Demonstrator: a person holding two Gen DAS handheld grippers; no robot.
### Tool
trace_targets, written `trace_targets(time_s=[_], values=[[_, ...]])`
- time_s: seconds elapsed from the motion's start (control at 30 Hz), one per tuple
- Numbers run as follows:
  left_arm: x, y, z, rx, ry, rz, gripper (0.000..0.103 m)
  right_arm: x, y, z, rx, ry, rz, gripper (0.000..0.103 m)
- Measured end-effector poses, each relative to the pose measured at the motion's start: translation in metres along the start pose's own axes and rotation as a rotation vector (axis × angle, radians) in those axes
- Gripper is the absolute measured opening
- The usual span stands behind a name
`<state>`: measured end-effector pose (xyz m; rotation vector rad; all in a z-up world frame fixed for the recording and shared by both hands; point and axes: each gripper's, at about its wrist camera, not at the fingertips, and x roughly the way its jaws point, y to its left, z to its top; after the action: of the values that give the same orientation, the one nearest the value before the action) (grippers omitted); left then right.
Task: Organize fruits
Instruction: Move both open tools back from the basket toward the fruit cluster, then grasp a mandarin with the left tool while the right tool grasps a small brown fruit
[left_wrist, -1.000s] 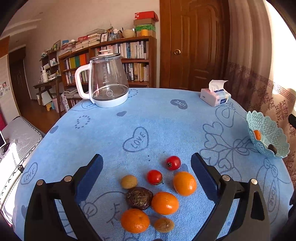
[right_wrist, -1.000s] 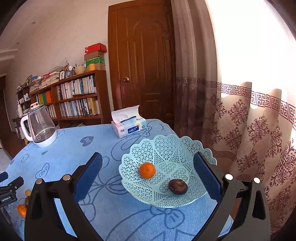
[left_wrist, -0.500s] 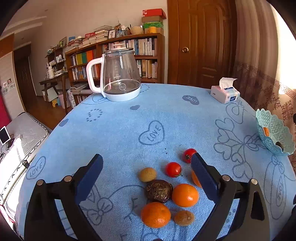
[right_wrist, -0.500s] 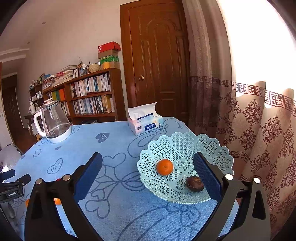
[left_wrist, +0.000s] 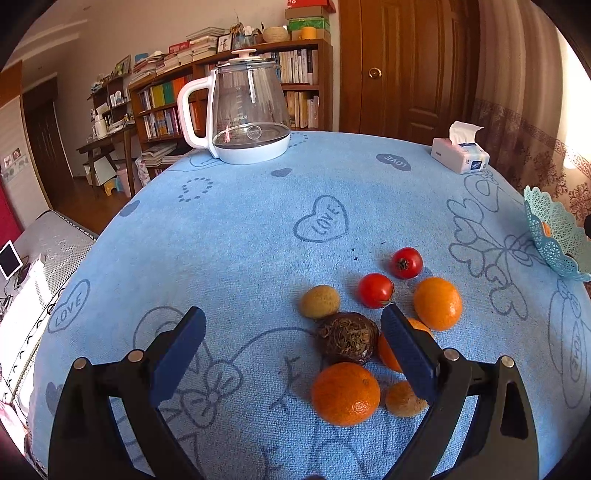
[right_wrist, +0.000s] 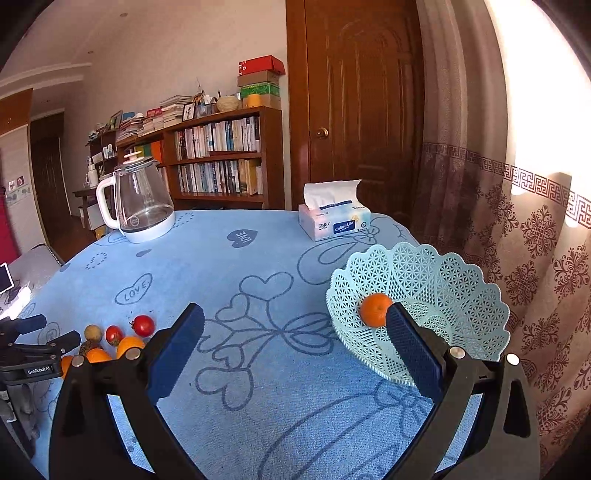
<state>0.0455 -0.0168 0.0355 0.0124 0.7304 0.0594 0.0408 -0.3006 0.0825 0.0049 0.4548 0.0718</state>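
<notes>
Plainly the left gripper (left_wrist: 293, 341), jaws wide and empty, is nearer the fruits (left_wrist: 347, 341) lying well left of the basket (right_wrist: 443, 291), its right jaw beside the dark one.

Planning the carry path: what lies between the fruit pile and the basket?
Only bare blue tablecloth with printed hearts lies between the fruit pile and the basket, shown best in the right wrist view.

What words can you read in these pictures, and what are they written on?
"LOVE": in the hearts on the blue tablecloth.
"GenRobot.AI": on the left gripper, seen from the right wrist.
"Color Life", roughly: on the tissue pack.
The glass kettle has a logo that is too blurred to read, as are the book spines.
</notes>
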Motion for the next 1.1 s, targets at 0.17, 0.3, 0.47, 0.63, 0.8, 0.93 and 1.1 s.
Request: trace_targets(time_s=[0.17,0.3,0.47,0.63,0.8,0.93,1.1], values=[[0.008,0.001,-0.004,0.0,0.033,-0.006,0.095,0.007,0.0,-0.004,0.008,0.035,0.02,0.1],[0.01,-0.001,-0.007,0.015,0.049,-0.006,0.095,0.011,-0.003,-0.006,0.023,0.05,0.026,0.1],[0.005,0.0,-0.014,0.042,0.061,-0.005,0.095,0.012,-0.003,-0.006,0.023,0.056,0.029,0.1],[-0.005,0.003,-0.02,0.045,0.057,-0.01,0.095,0.013,-0.001,-0.008,0.017,0.064,0.029,0.1],[-0.011,-0.007,-0.026,0.092,0.055,-0.026,0.092,0.015,0.001,-0.009,0.011,0.073,0.038,0.1],[-0.013,-0.014,-0.028,0.119,0.057,-0.061,0.075,0.017,0.003,-0.01,0.002,0.08,0.042,0.1],[-0.015,-0.021,-0.031,0.124,0.079,-0.133,0.051,0.019,0.003,-0.012,0.005,0.095,0.054,0.1]])
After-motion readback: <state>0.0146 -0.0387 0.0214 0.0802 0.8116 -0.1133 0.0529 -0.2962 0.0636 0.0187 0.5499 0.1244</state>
